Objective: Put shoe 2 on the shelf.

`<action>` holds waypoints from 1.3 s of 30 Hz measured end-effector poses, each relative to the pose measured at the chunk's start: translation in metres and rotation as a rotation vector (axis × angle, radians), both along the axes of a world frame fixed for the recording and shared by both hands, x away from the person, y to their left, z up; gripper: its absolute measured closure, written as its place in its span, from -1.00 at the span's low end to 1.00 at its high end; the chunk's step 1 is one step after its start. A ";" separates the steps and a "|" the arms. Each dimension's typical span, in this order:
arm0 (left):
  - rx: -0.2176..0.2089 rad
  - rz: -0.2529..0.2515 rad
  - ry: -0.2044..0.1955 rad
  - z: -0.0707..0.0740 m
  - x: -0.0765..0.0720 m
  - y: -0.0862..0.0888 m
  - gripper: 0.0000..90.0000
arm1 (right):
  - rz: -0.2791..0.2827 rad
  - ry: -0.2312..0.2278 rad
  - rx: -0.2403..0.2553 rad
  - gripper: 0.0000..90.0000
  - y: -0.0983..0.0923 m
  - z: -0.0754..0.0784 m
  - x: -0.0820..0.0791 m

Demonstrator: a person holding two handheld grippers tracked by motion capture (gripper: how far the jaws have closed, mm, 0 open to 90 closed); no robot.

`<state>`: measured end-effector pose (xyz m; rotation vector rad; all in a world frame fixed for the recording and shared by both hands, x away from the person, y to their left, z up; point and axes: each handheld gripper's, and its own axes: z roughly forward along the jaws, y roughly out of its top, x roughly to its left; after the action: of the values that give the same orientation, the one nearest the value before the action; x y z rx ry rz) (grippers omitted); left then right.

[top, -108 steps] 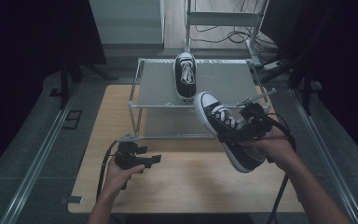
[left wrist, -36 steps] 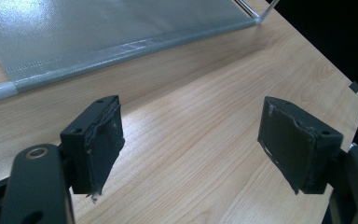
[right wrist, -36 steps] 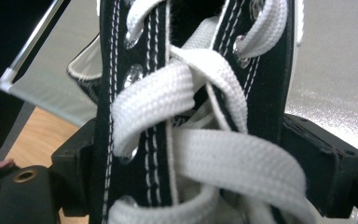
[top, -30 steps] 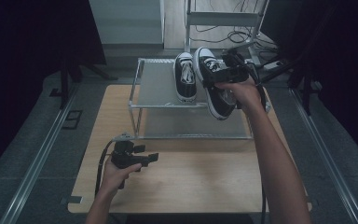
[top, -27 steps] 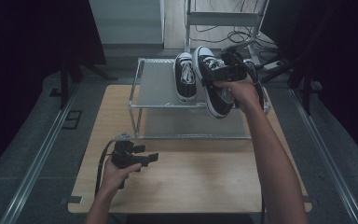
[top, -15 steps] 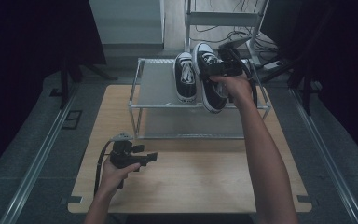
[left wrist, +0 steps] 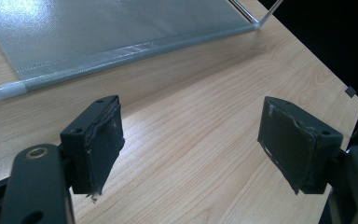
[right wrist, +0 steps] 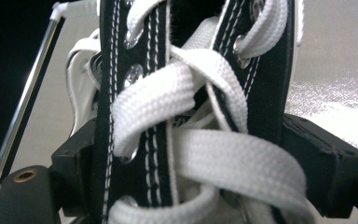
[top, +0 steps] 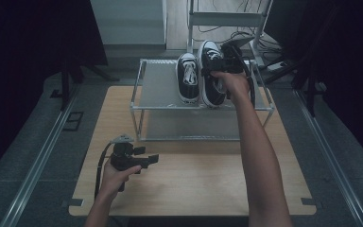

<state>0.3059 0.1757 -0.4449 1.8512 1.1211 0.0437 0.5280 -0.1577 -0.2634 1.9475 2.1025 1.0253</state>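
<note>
Two black sneakers with white laces are at the top shelf of a metal shoe rack [top: 158, 92]. The left sneaker [top: 187, 78] lies flat on the shelf. Beside it, the right sneaker [top: 211, 80] is held by my right gripper [top: 222, 71], shut on its laced upper; the laces [right wrist: 191, 140] sit between the black jaws in the right gripper view. Whether its sole touches the shelf I cannot tell. My left gripper [top: 152, 160] rests low over the wooden table [top: 194, 189] in front of the rack, open, with nothing between its pads [left wrist: 98, 140].
The rack's lower shelf [left wrist: 98, 23] lies just ahead of the left gripper. A white cart [top: 227, 19] and cables stand behind the rack. Dark curtains flank the table, and rails [top: 33, 165] run along both sides on the floor.
My right gripper carried the second sneaker from the table's right front up and over to the top shelf, beside the first. The left gripper stayed put.
</note>
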 end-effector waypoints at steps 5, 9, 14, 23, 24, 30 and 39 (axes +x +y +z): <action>-0.002 0.011 -0.001 0.000 0.000 0.003 -0.51 | -0.027 0.011 0.003 -0.67 -0.002 -0.006 0.009; -0.005 0.012 -0.002 -0.001 0.001 0.005 -0.51 | -0.071 0.013 0.011 -0.67 -0.003 -0.009 0.015; -0.008 0.022 -0.003 0.000 0.000 0.007 -0.51 | -0.086 0.037 -0.003 -0.67 -0.003 -0.017 0.024; -0.011 0.031 -0.001 0.000 0.000 0.011 -0.51 | -0.132 0.066 0.017 -0.67 -0.006 -0.023 0.034; -0.013 0.033 -0.001 0.000 -0.001 0.011 -0.51 | -0.135 0.071 0.015 -0.67 -0.006 -0.024 0.035; -0.008 0.036 0.006 -0.002 0.000 0.011 -0.51 | -0.123 0.116 -0.019 -0.68 -0.001 -0.025 0.043; -0.008 0.037 0.010 -0.004 0.000 0.010 -0.51 | -0.153 0.169 -0.044 -0.69 0.002 -0.031 0.051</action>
<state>0.3056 0.1861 -0.4488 1.8250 1.1608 0.0511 0.5791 -0.1558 -0.2946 2.2032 1.9978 0.8057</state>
